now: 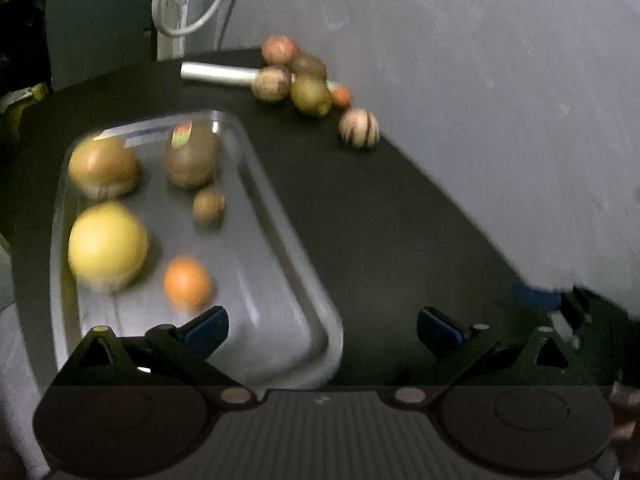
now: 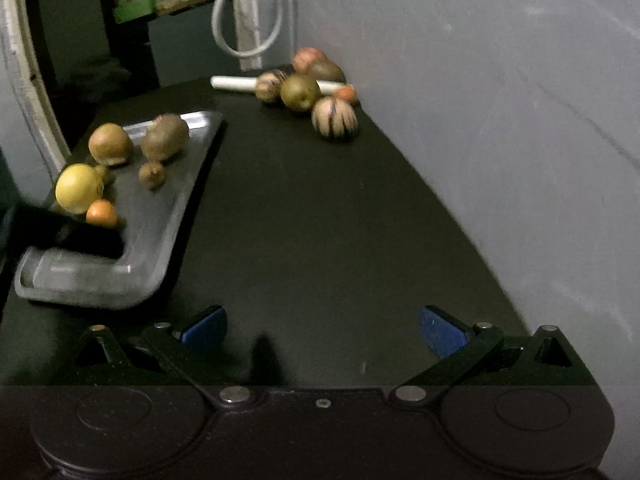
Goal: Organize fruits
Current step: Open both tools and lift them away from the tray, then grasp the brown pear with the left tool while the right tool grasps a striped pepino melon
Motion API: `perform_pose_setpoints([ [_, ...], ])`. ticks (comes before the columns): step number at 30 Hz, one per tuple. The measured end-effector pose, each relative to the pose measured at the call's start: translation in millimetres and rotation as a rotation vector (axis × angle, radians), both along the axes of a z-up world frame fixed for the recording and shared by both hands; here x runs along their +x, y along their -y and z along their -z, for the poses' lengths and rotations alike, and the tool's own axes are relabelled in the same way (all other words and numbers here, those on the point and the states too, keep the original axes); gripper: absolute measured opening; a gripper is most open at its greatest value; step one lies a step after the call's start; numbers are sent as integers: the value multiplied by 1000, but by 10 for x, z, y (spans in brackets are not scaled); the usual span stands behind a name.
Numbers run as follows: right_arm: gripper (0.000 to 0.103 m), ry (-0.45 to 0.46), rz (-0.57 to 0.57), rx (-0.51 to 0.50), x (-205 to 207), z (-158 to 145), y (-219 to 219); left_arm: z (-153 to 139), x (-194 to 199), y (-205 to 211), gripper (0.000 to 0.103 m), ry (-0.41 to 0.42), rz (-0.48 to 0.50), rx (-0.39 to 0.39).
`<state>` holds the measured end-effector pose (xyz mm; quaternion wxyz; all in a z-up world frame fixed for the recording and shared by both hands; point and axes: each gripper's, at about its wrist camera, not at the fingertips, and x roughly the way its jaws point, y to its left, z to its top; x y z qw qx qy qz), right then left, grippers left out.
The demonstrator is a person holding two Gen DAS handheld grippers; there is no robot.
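Note:
A grey metal tray [image 1: 280, 264] [image 2: 176, 216] lies on the black table and holds a big yellow fruit [image 1: 107, 246] [image 2: 78, 187], a small orange one [image 1: 186, 282] [image 2: 101, 213], two brown fruits [image 1: 103, 166] [image 1: 193, 156] and a small kiwi-like one [image 1: 208, 205]. A pile of several fruits sits at the far corner by the wall, with a striped one [image 1: 359, 127] [image 2: 333, 117] nearest. My left gripper [image 1: 322, 330] is open over the tray's near right corner, holding nothing. My right gripper [image 2: 323, 332] is open above bare table, empty.
A white tube [image 1: 218, 73] [image 2: 234, 82] lies behind the fruit pile. The grey wall [image 2: 500, 120] runs along the table's right edge. A white cable [image 2: 244, 12] hangs at the back. The left gripper shows as a dark shape [image 2: 80, 232] over the tray in the right wrist view.

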<state>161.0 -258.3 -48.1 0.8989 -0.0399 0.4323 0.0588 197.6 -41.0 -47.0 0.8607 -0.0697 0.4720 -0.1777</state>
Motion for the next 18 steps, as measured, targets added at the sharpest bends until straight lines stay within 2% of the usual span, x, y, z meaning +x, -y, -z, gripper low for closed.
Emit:
perform_pose_setpoints([
  [7, 102, 56, -100, 12, 706, -66, -2, -145, 740, 167, 102, 28, -82, -99],
  [14, 102, 84, -131, 26, 1425, 70, -50, -68, 1513, 313, 102, 54, -151, -103],
  [18, 101, 93, -111, 21, 1738, 183, -81, 74, 1950, 403, 102, 34, -193, -116],
])
